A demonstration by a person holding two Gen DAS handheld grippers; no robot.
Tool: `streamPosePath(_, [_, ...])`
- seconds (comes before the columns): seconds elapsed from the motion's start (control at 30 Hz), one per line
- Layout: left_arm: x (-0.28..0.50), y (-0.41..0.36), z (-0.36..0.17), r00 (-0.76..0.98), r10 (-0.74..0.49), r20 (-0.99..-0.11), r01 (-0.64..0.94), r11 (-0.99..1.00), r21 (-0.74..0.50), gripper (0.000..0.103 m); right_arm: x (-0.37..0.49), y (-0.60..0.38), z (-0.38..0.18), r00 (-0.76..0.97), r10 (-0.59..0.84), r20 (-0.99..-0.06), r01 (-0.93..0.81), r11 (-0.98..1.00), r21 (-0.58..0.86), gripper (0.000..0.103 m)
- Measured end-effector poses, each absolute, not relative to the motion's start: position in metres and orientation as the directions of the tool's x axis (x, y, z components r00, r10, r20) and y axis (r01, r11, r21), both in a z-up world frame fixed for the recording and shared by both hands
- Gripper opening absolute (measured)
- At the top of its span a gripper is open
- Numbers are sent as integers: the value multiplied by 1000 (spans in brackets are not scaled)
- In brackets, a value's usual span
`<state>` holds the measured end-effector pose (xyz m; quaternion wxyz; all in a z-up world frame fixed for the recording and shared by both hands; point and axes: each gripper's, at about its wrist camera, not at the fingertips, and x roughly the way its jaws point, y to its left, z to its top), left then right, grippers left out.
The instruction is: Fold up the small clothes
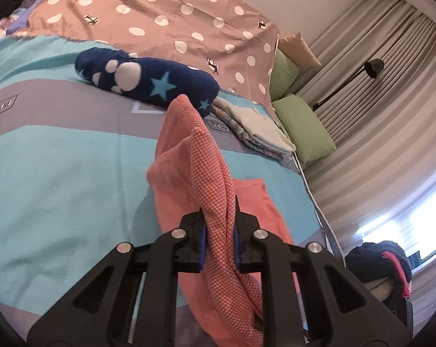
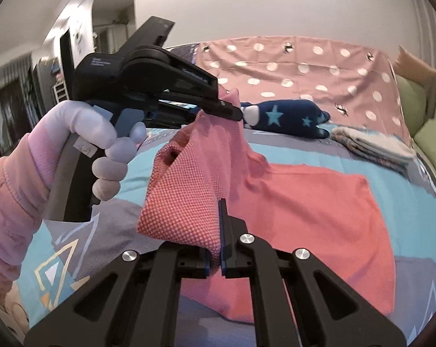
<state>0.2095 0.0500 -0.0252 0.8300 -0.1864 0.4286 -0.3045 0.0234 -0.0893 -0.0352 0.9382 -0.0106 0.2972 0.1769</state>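
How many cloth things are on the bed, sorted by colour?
Coral: 1, the coral garment, lifted by the left gripper and right gripper
Navy: 1, the star-patterned piece
Pale: 1, the folded stack
Green: 2, pillows
Total: 5

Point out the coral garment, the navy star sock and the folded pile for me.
coral garment (image 2: 304, 199), right wrist view, flat part lying on the bed.
navy star sock (image 1: 160, 82), left wrist view, middle near the star.
folded pile (image 2: 371, 144), right wrist view, top layer.
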Motion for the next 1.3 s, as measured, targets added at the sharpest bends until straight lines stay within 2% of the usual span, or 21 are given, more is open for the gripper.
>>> streamPosePath(0.4, [212,-40,-23,404,-630,-663,390,774,-498,14,12,-160,-43,775,321,-544,-244,947,211,4])
streamPosePath(0.8, [225,-129,-52,318,-580,-750,401,799,-448,14,15,-231,-70,748,338,-571,-135,920,369,4])
streamPosePath(1.13, [221,-186,-65,302,-498,-813,459,823,-334,14,5,-264,-83,737,343,-582,-77,899,431,4])
streamPosePath(1.23, [218,-207,-76,323,-433,-841,496,835,-239,16,5,-272,-96,715,351,-604,-49,888,457,4])
streamPosePath(1.3, [215,-212,-81,316,-444,-838,507,826,-247,23,4,-277,-104,700,363,-616,-34,877,478,4])
